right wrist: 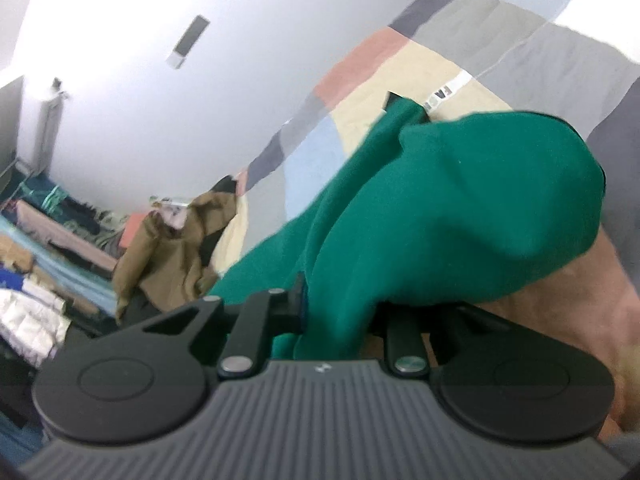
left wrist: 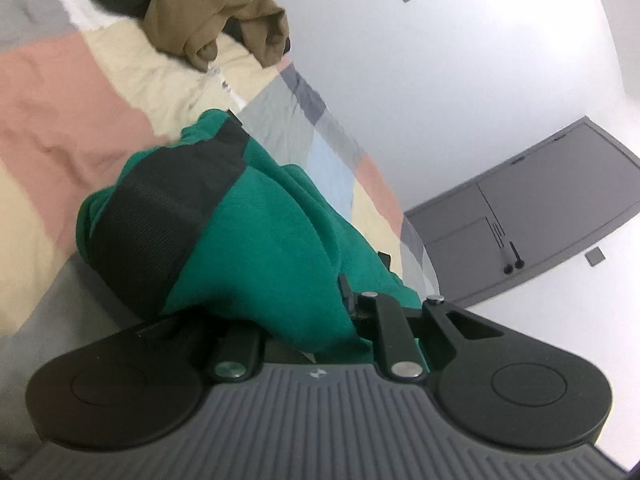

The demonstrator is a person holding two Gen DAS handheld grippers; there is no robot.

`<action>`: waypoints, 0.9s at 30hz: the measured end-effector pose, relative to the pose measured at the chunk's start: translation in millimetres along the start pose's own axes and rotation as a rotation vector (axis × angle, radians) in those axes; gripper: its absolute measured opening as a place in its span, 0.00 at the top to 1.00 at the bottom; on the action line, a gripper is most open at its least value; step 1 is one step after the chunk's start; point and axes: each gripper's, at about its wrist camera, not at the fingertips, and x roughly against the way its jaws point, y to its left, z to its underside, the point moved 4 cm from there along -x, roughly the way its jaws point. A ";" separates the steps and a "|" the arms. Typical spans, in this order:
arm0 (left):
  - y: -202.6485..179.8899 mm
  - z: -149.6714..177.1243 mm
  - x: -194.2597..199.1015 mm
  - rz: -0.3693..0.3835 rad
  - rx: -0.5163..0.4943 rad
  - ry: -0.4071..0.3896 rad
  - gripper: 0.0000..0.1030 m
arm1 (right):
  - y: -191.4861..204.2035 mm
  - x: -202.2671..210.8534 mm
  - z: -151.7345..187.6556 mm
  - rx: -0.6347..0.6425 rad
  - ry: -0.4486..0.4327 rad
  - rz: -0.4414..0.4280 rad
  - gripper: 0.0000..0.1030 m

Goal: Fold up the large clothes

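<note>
Home bedroom, by the look of it. Bed w/ patchwork quilt (left wrist: 80,92) in pink, cream, grey & pale-blue blocks filling most of both views. Brown garment (left wrist: 224,12) heaped at far end of bed; green garment (right wrist: 460,200) bunched up near the cams. White walls (left wrist: 440,80) all round, grey panelled door (left wrist: 540,208) on right in left wrist view. Piles of assorted clothes & bedding (right wrist: 48,248) stacked along left side in right wrist view.
</note>
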 end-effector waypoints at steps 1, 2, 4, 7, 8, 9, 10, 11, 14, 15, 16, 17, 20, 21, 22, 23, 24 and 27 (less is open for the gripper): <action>0.7 1.3 3.2 -0.004 0.000 0.013 0.82 | 3.4 4.5 0.7 0.010 0.000 -0.004 0.79; 2.1 1.9 3.3 -0.014 -0.002 0.026 0.82 | 4.6 7.6 0.5 0.018 0.007 -0.001 0.79; 5.1 0.2 1.1 -0.022 0.011 0.046 0.82 | 5.2 4.3 0.2 0.025 0.028 0.015 0.79; 8.7 -1.8 -4.4 -0.027 0.057 0.079 0.77 | 3.3 -7.0 -1.9 -0.003 0.048 0.039 0.75; 8.3 -3.3 -6.7 -0.025 0.062 0.088 0.74 | 0.7 -10.0 -3.4 -0.022 0.058 0.038 0.74; 8.1 -4.7 -7.6 -0.021 0.066 0.096 0.67 | -2.1 -9.0 -3.5 -0.035 0.064 0.029 0.68; 8.0 -6.9 -9.4 -0.009 0.073 0.102 0.61 | -4.7 -8.7 -3.8 -0.047 0.069 0.018 0.61; 6.6 -10.3 -13.4 0.001 0.077 0.106 0.59 | -6.7 -8.7 -4.9 -0.063 0.073 0.007 0.56; 0.4 -16.8 -14.0 0.018 0.070 0.108 0.57 | -6.4 -5.9 -8.9 -0.093 0.078 -0.029 0.45; -1.8 -20.3 -14.0 0.028 0.072 0.101 0.57 | -4.1 -4.9 -11.3 -0.088 0.077 -0.035 0.45; -4.9 -24.6 -14.3 0.039 0.076 0.092 0.57 | -1.6 -3.7 -14.4 -0.080 0.072 -0.044 0.45; -9.6 -28.7 -13.6 0.049 0.075 0.082 0.57 | 0.9 -3.2 -19.3 -0.072 0.064 -0.053 0.45; -26.9 -44.3 -17.5 0.077 0.050 0.037 0.54 | 12.8 -2.5 -38.2 -0.042 0.015 -0.083 0.45; -32.8 -49.6 -21.0 0.086 0.033 0.022 0.53 | 18.3 -3.0 -46.1 -0.023 -0.011 -0.096 0.45; -38.5 -54.8 -25.5 0.091 0.011 0.004 0.52 | 21.6 -5.2 -52.0 -0.008 -0.028 -0.102 0.44; -44.0 -60.0 -32.1 0.095 -0.017 -0.016 0.52 | 25.6 -10.2 -58.8 0.016 -0.045 -0.104 0.44; -48.3 -64.0 -38.9 0.094 -0.048 -0.035 0.52 | 28.1 -17.6 -63.1 0.043 -0.050 -0.101 0.44; -56.0 -73.2 -64.0 0.075 -0.141 -0.078 0.51 | 25.9 -49.7 -71.0 0.103 -0.038 -0.060 0.45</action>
